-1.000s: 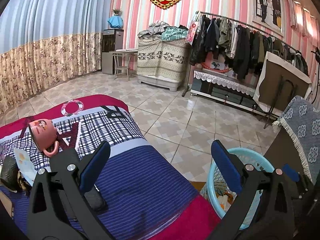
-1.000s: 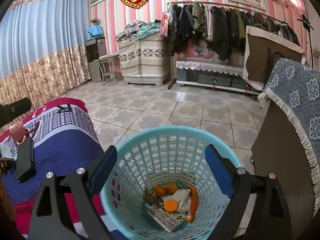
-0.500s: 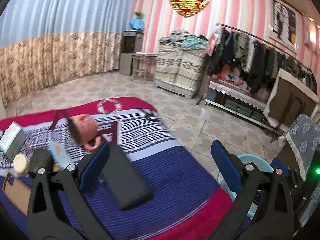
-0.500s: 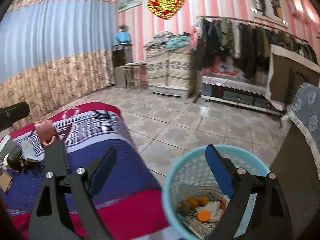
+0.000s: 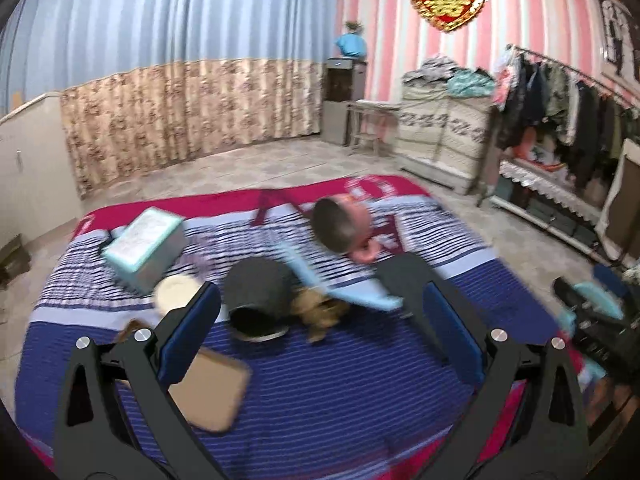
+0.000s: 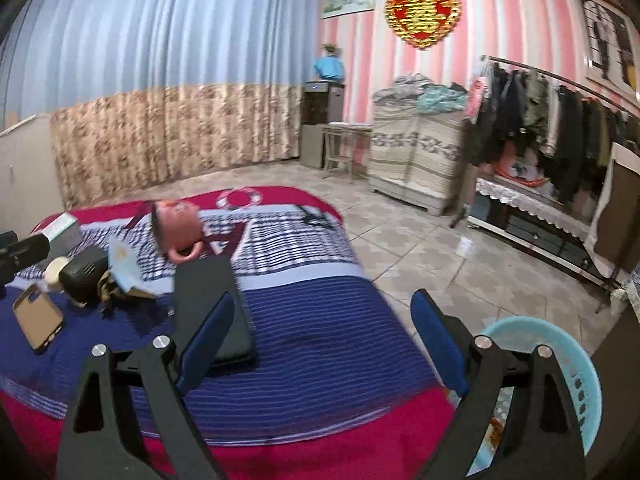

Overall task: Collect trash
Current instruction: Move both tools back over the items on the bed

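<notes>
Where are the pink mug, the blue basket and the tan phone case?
pink mug (image 6: 178, 226), right wrist view, on its side wall.
blue basket (image 6: 576, 354), right wrist view, on its rim.
tan phone case (image 6: 38, 318), right wrist view, on its flat back.

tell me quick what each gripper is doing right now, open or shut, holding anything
left gripper: open, holding nothing, over the bed cover.
right gripper: open, holding nothing.

A red heart sign (image 6: 423, 16) hangs on the pink striped wall (image 6: 500, 20). It has a big gold Chinese sign on it, the double-happiness one. The box (image 5: 144, 248) on the bed (image 5: 320, 360) has print, too blurry to read.
</notes>
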`<action>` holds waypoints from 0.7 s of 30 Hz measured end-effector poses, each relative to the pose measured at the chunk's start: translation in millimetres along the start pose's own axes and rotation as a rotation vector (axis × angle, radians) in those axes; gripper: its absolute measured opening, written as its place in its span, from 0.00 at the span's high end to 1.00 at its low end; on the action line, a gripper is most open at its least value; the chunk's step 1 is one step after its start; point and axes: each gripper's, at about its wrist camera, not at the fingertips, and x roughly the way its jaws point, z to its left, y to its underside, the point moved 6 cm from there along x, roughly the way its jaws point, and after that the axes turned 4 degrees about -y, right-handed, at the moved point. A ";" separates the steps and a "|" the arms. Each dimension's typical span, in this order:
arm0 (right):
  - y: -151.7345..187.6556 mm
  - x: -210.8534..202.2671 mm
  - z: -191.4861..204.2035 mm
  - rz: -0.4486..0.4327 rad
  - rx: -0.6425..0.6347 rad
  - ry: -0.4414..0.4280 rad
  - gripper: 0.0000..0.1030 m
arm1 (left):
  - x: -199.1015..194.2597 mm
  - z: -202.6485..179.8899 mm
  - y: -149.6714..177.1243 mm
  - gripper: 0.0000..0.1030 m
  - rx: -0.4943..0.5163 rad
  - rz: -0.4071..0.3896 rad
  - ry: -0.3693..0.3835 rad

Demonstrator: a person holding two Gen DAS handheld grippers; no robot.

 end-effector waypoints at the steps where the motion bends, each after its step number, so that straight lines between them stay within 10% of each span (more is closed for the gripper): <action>1: 2.0 0.1 3.9 0.005 0.000 -0.014 0.14 | 2.5 7.6 4.2 0.05 0.006 0.007 -0.017; 9: 8.7 16.1 28.8 0.045 0.009 -0.072 0.14 | 41.6 56.0 41.1 0.05 -0.004 0.116 -0.102; 21: 14.8 37.1 49.6 0.091 -0.008 -0.097 0.14 | 101.0 43.7 20.6 0.06 -0.031 0.193 -0.036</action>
